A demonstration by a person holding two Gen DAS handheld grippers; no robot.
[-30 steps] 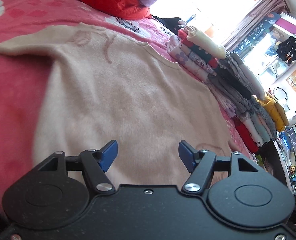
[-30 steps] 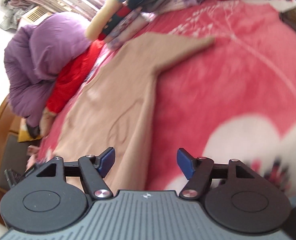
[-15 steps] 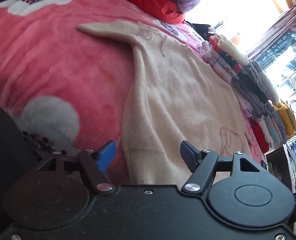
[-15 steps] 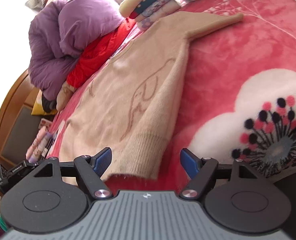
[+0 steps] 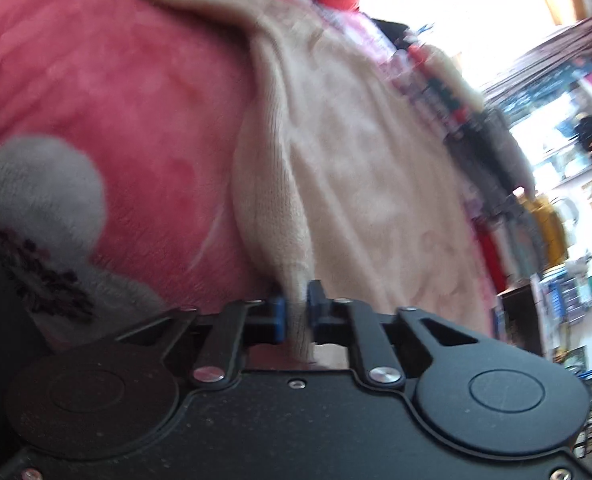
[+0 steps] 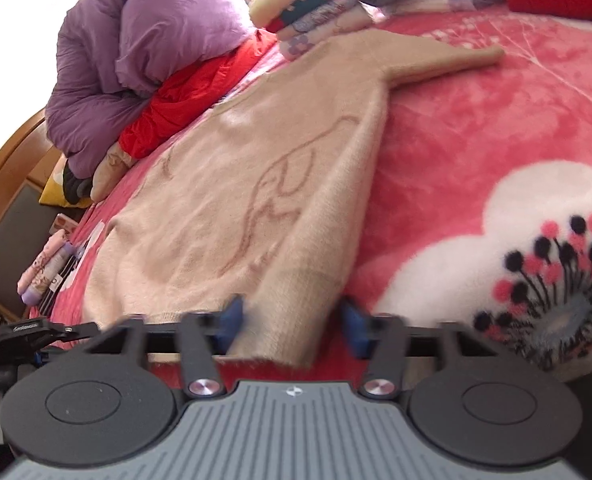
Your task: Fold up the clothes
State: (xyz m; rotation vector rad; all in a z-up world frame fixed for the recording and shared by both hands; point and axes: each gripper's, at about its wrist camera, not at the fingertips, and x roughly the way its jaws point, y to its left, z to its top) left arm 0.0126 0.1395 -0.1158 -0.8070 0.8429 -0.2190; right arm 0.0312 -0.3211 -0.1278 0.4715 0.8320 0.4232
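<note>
Left claw (image 5: 296,312) clamped on sweater (image 5: 355,184) hem, near corner; right claw (image 6: 292,320) closing, other hem corner between its jaws. Sweater flat on blanket (image 6: 475,120), sleeves splayed far. Grasp step, likely; next, lift both corners evenly, carry far toward collar. Open blanket either side; folded stack (image 6: 315,8) and duvet (image 6: 144,40) crowd far edge.

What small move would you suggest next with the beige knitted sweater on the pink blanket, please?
Probably let the right gripper finish closing before lifting: its jaws are closing around the hem of the beige knitted sweater, while the left gripper pinches the other corner.
</note>
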